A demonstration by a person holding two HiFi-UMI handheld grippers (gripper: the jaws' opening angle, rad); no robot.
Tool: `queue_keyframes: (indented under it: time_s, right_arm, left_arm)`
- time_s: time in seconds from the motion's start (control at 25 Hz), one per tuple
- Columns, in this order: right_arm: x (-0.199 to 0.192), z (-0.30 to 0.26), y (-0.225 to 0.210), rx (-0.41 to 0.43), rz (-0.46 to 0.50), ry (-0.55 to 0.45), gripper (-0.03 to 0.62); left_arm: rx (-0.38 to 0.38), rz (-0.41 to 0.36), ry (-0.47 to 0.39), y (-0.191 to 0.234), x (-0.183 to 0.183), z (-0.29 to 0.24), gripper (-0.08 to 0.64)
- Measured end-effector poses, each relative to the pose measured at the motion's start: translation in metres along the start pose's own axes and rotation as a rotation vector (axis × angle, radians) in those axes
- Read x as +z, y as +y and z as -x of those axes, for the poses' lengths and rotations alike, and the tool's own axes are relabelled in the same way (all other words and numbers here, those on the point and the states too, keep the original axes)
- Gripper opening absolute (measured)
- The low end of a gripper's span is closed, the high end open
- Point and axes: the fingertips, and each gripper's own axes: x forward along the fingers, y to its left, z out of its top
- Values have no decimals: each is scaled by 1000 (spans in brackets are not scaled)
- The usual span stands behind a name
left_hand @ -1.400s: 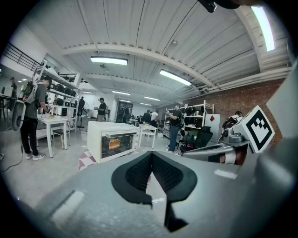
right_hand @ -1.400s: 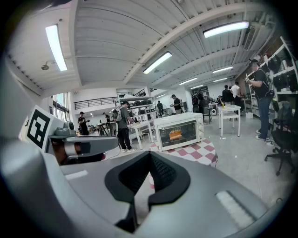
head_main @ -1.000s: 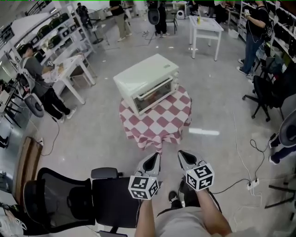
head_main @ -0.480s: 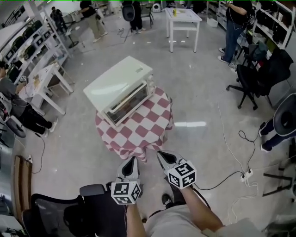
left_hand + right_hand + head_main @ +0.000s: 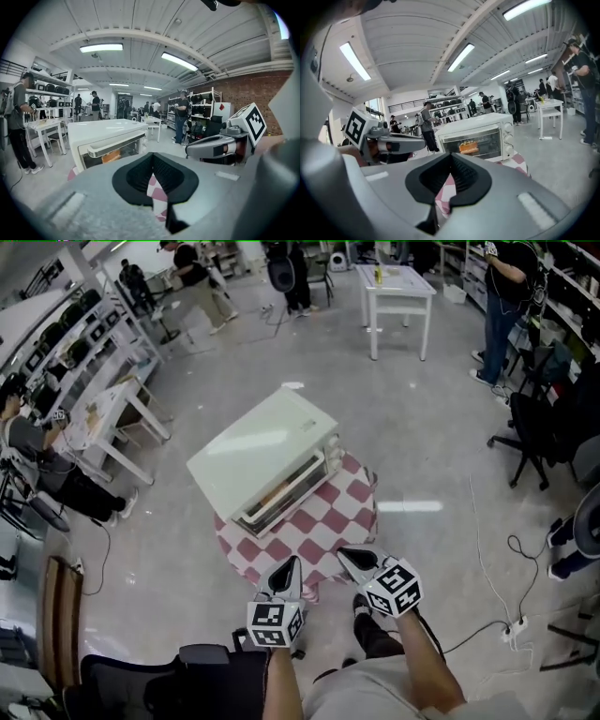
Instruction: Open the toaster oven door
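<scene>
Our left gripper [image 5: 152, 158] has its jaws pressed together with nothing between them. Our right gripper [image 5: 451, 157] is the same, closed and empty. Both hang in the air side by side, just short of the near edge of the table [image 5: 328, 532], and neither touches anything.

From the head view we see only the pale top of the toaster oven [image 5: 258, 451]. It sits askew on the far side of the red-and-white checked cloth, with its door [image 5: 281, 498] shut and angled toward us.

The left gripper view adds the long bar handle [image 5: 105, 146] along the door's upper edge. The right gripper view looks more squarely at the front. There we make out a column of knobs [image 5: 508, 138] beside the glass and something orange [image 5: 468, 147] inside, too small for us to name.

Around the table lies a glossy grey floor [image 5: 431, 446]. A white side table [image 5: 397, 282] stands well beyond the oven, and shelves [image 5: 84, 329] run along the left. A black office chair [image 5: 159, 676] sits just beside us. Several people stand at the edges of the room. Only the left gripper view shows us the brick wall [image 5: 243, 86] and the strip lights [image 5: 101, 47] overhead.
</scene>
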Motion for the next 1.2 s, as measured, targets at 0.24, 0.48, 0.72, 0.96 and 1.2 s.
queue_keyframes:
  time_s: [0.24, 0.48, 0.72, 0.96, 1.2]
  right_arm:
    - [23, -50, -48, 64, 165, 80, 3]
    - [34, -106, -69, 180, 522, 251, 3]
    - [46, -149, -67, 306, 754, 324, 3]
    - [47, -173, -64, 383, 809, 383, 25]
    - [33, -197, -67, 415, 895, 452, 96]
  left_arm:
    - [41, -107, 54, 34, 14, -48, 6]
    - [141, -168, 105, 69, 21, -60, 6]
    - [194, -223, 179, 100, 16, -69, 6]
    - [191, -261, 220, 112, 18, -82, 8]
    - [155, -319, 261, 126, 15, -103, 63]
